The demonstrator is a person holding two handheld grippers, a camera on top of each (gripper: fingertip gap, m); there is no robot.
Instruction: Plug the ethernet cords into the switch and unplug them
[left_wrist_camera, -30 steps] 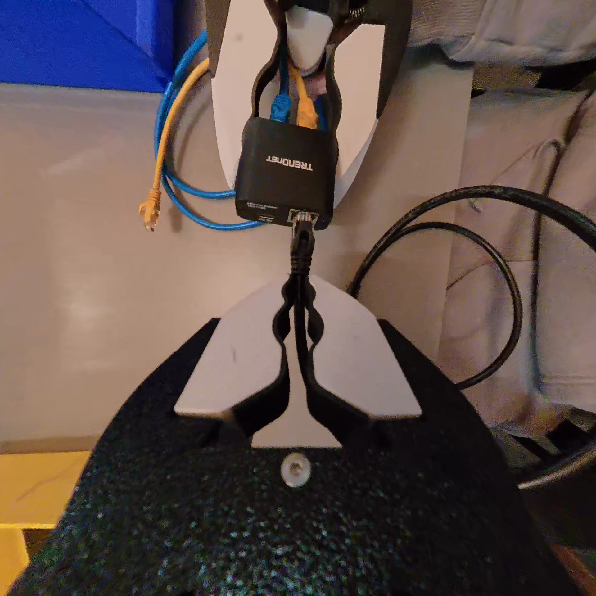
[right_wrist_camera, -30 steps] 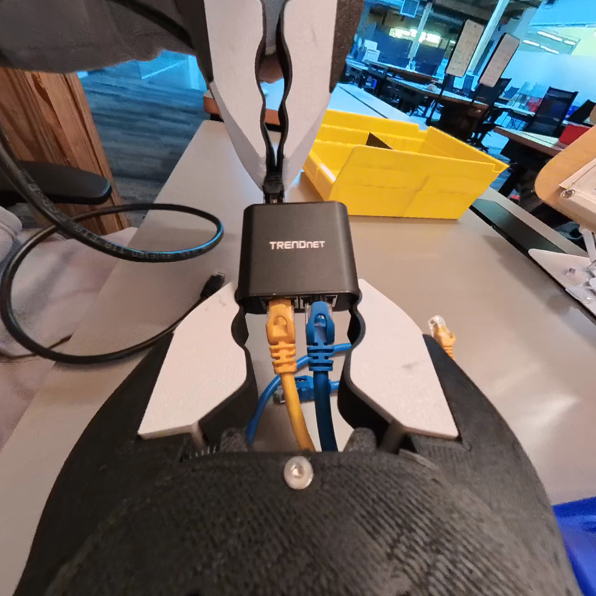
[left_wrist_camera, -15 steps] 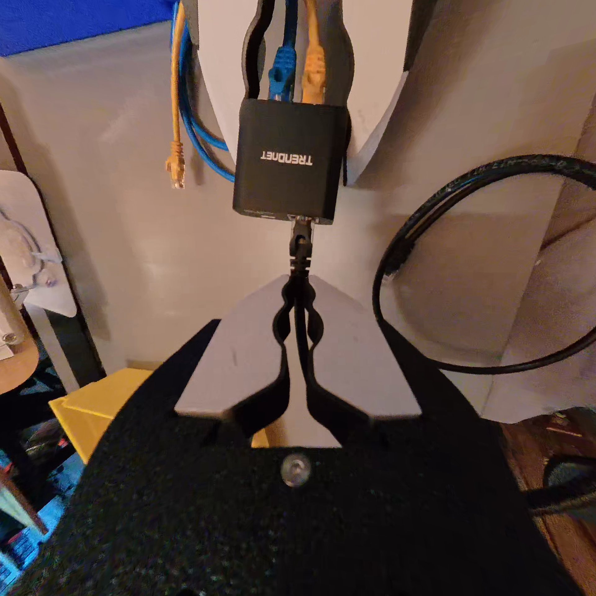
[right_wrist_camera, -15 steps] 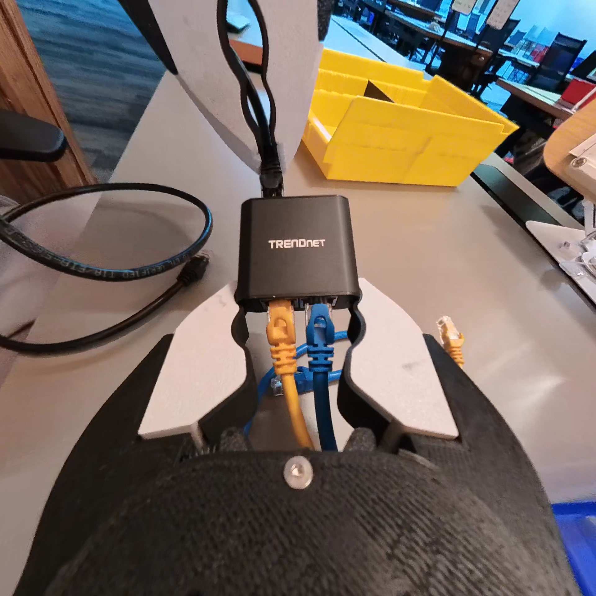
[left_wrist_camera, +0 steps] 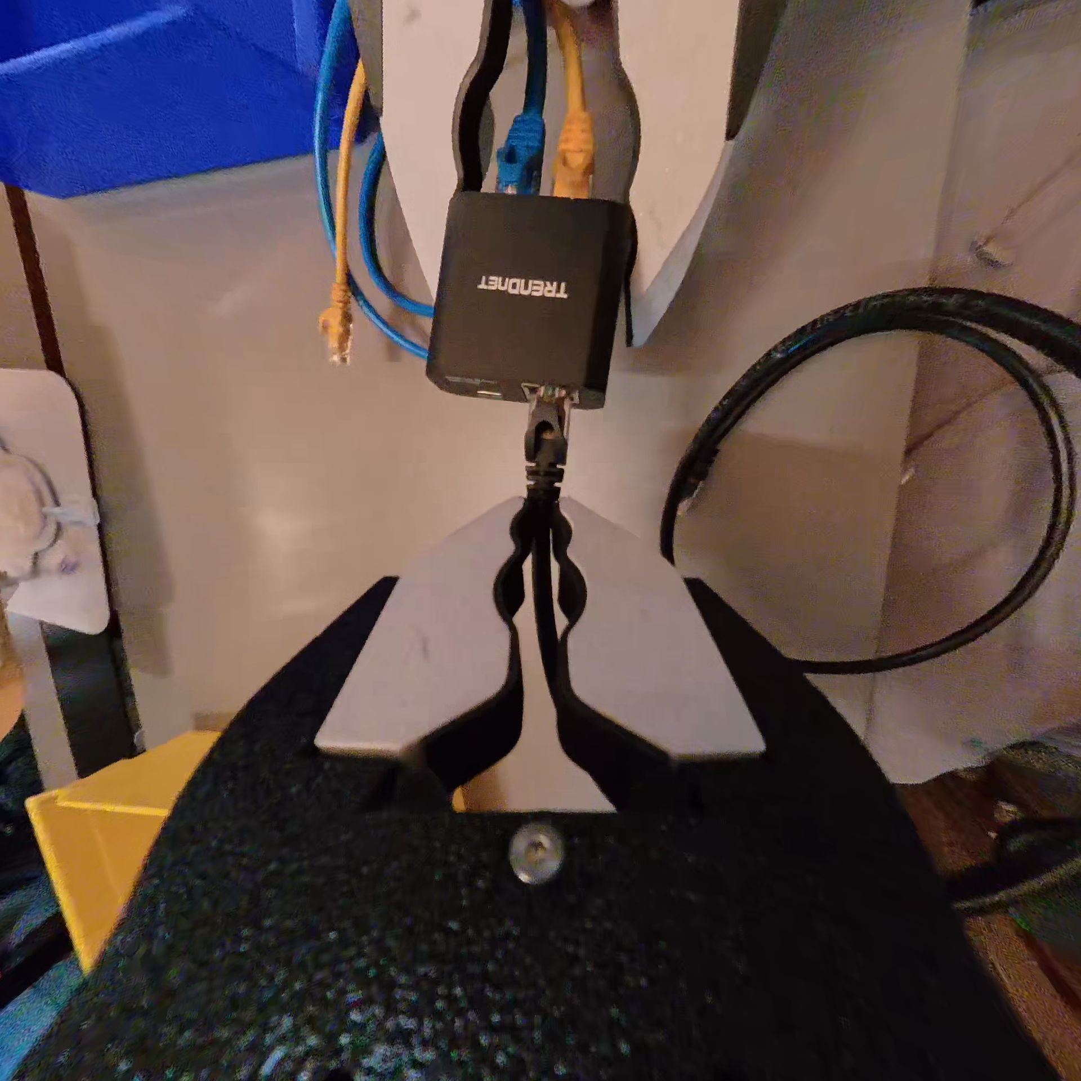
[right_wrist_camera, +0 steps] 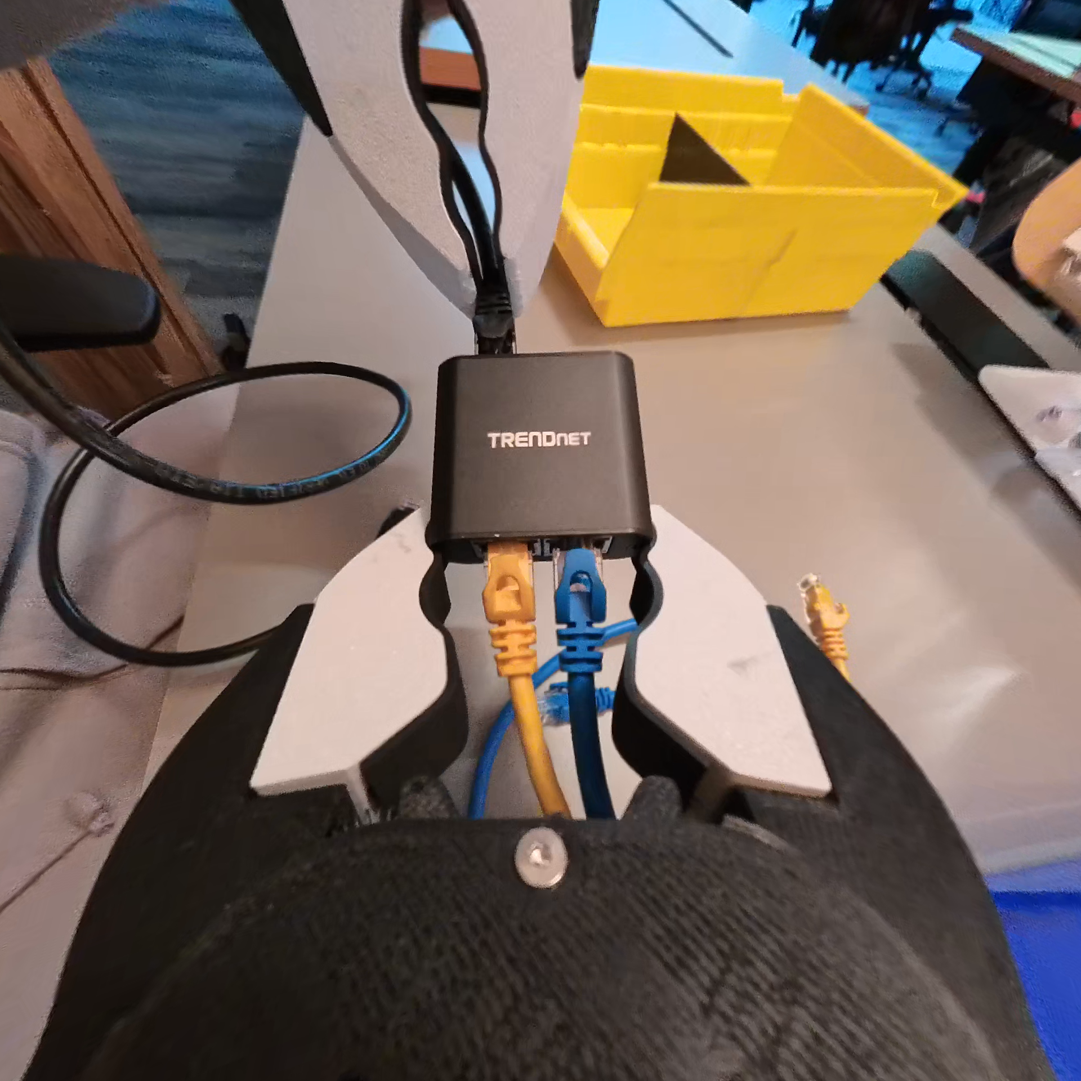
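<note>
A black switch point(right_wrist_camera: 538, 444) is held above the grey table point(right_wrist_camera: 789, 468) by my right gripper point(right_wrist_camera: 538, 541), shut on its near end. A yellow plug point(right_wrist_camera: 509, 602) and a blue plug point(right_wrist_camera: 579, 602) sit in its near ports. My left gripper point(left_wrist_camera: 543, 503) is shut on a black cord just behind its plug point(left_wrist_camera: 547, 450). That plug is at the port on the switch's point(left_wrist_camera: 526, 304) other side; how deep it sits I cannot tell. The left gripper point(right_wrist_camera: 494, 286) faces mine in the right wrist view.
A yellow bin point(right_wrist_camera: 731, 205) stands on the table behind the switch. The black cord's loop point(right_wrist_camera: 234, 468) hangs at the left over grey cloth. A loose yellow cord end point(right_wrist_camera: 825, 614) and a loose blue plug point(right_wrist_camera: 553, 705) lie near the right gripper. A blue bin point(left_wrist_camera: 146, 88) is behind.
Both grippers and the switch have shifted and tilted together over the table. Both grips are the same, and the black plug stays at its port.
</note>
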